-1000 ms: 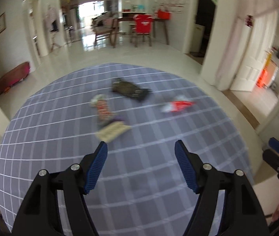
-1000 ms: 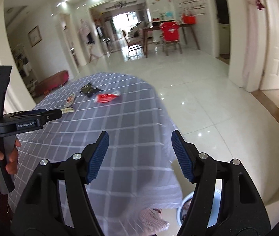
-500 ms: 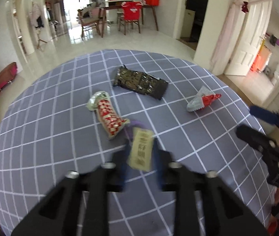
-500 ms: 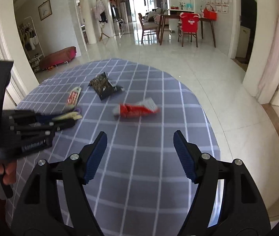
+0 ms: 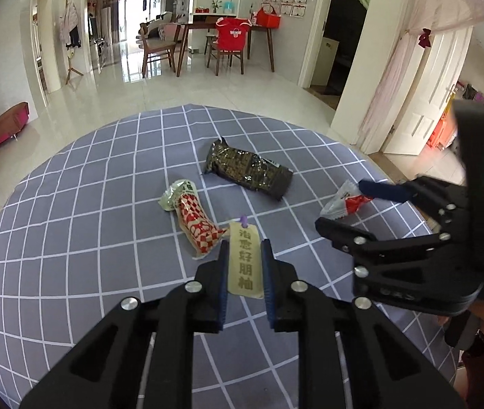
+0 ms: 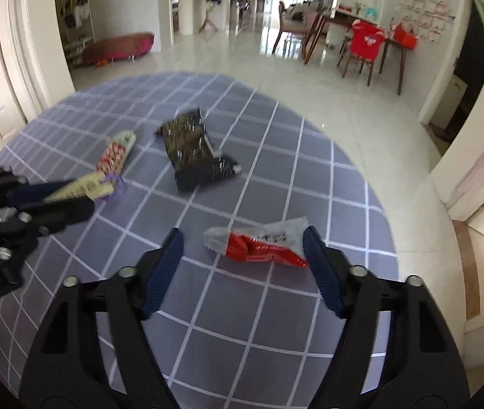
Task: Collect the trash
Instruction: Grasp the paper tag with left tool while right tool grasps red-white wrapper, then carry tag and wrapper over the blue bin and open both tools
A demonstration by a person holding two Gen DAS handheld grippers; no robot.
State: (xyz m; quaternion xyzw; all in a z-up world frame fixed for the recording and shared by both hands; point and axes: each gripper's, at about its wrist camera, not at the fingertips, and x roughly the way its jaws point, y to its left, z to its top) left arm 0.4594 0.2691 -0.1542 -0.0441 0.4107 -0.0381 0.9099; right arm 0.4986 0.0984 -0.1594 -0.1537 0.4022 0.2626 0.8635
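Several wrappers lie on a round table with a grey checked cloth (image 5: 71,238). My left gripper (image 5: 244,266) is shut on a beige wrapper with a purple end (image 5: 244,259); it also shows in the right wrist view (image 6: 88,185). A red-checked wrapper (image 5: 194,218) and a dark wrapper (image 5: 248,170) lie beyond it. My right gripper (image 6: 242,259) is open, its fingers on either side of a red and white wrapper (image 6: 259,242). In the left wrist view the right gripper (image 5: 354,204) is at that wrapper (image 5: 344,202).
The table's right edge (image 6: 388,225) drops to a glossy tiled floor. A dining table and chairs (image 5: 228,41) stand far behind. White doors (image 5: 429,102) are at the right. The dark wrapper (image 6: 194,150) lies beyond the red one.
My left gripper has shut on the beige wrapper. My right gripper moved forward and down until its open fingers flank the red and white wrapper.
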